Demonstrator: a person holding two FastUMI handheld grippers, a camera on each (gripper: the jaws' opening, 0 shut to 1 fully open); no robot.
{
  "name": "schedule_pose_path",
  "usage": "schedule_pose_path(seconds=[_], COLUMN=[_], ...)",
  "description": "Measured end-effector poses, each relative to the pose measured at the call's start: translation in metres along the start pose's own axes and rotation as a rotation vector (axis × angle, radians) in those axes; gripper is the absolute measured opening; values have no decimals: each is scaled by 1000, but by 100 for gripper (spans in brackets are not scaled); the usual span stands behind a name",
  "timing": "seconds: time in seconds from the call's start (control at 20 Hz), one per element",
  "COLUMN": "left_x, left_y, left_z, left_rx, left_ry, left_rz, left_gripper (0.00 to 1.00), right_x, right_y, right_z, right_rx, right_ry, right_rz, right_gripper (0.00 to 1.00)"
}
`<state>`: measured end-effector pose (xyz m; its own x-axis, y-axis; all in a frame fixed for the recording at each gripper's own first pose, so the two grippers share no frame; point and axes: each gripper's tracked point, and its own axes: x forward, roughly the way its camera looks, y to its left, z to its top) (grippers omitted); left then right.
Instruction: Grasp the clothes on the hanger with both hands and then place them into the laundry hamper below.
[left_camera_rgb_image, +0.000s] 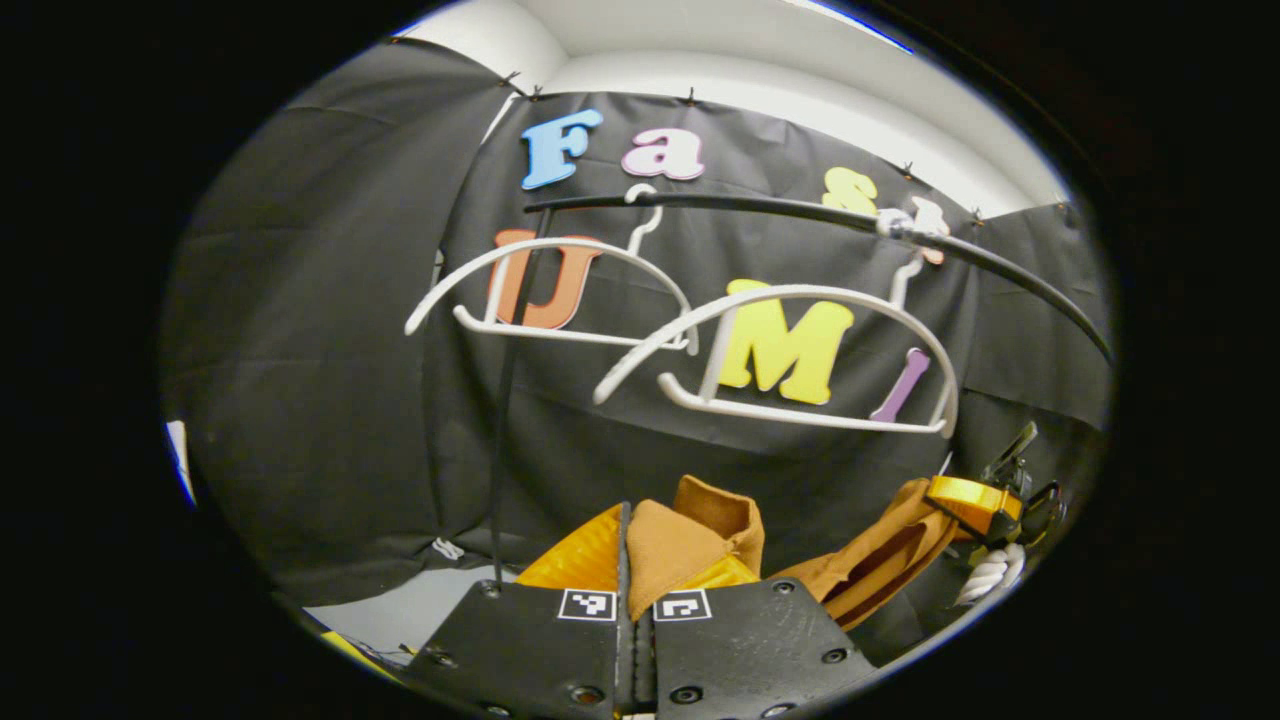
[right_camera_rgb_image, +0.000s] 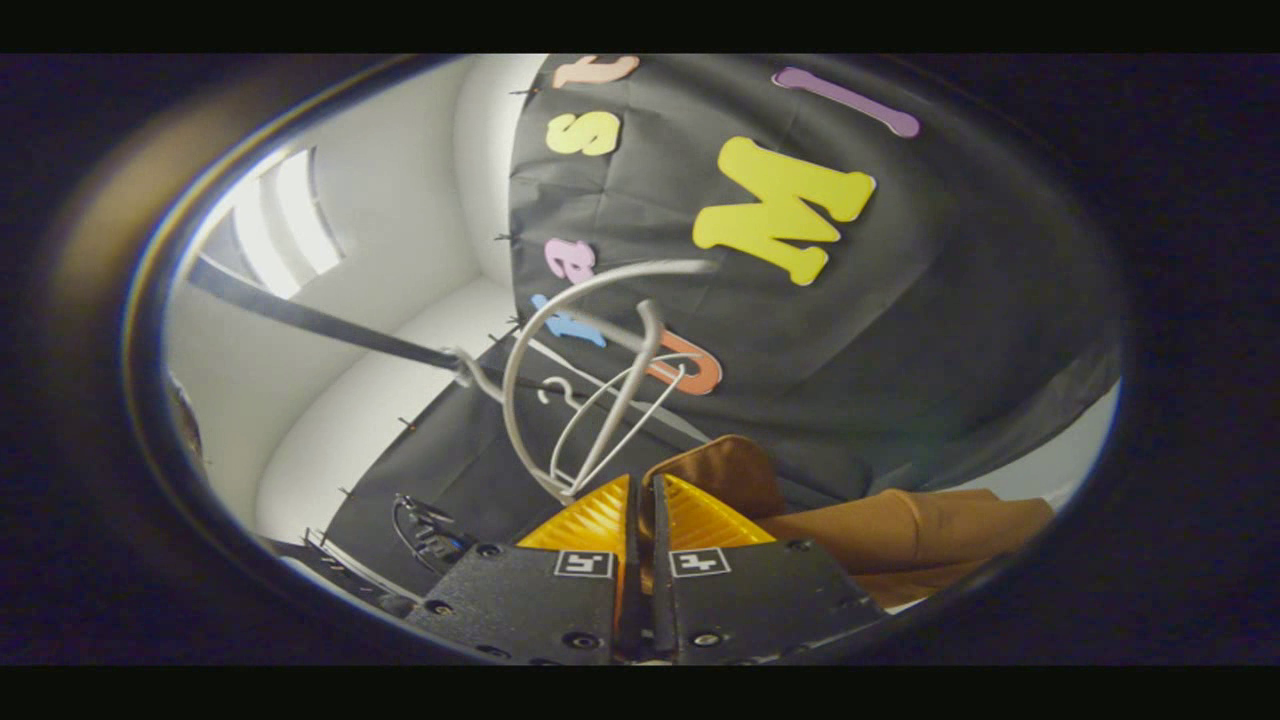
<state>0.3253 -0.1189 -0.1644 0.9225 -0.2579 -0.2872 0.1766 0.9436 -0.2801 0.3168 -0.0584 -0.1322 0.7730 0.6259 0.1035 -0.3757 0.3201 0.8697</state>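
Tan-brown garment (left_camera_rgb_image: 690, 545) bunched and creased, pinched in left tool (left_camera_rgb_image: 636, 560) and right tool (right_camera_rgb_image: 643, 530), hangers (left_camera_rgb_image: 790, 350) bare

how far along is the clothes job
Done: both hangers hang bare on the rail. In hand: the left claw and right claw are each shut on the brown garment, below the rail. Left: lowering it into the hamper.

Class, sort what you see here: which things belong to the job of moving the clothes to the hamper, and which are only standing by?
Belongs to the job:
brown garment, pinched in the left tongs
right tongs, closed on the same cloth
nearer white hanger, now bare

Standing by:
farther white hanger
black rail
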Motion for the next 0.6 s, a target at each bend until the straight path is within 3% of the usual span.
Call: schedule_pose_path(seconds=[0.05,0.3,0.45,0.5,0.6], left_x=[-5,-25,-25,-22,-19], left_y=[-10,-47,-50,-49,-48], left_z=[4,2,-20,-33,-63], left_rx=[10,8,15,15,18], left_ry=[1,25,60,82,129], left_rz=[-28,-141,-163,-162,-164], left_gripper=[5,4,0,5,5], right_x=[3,15,25,26,25], right_y=[16,75,63,56,30], right_z=[-10,-61,-91,-103,-122], right_rx=[-17,-65,-98,-96,-103], right_ry=[10,62,104,118,147], right_rz=[15,77,26,2,-64], right_gripper=[7,7,7,7,6])
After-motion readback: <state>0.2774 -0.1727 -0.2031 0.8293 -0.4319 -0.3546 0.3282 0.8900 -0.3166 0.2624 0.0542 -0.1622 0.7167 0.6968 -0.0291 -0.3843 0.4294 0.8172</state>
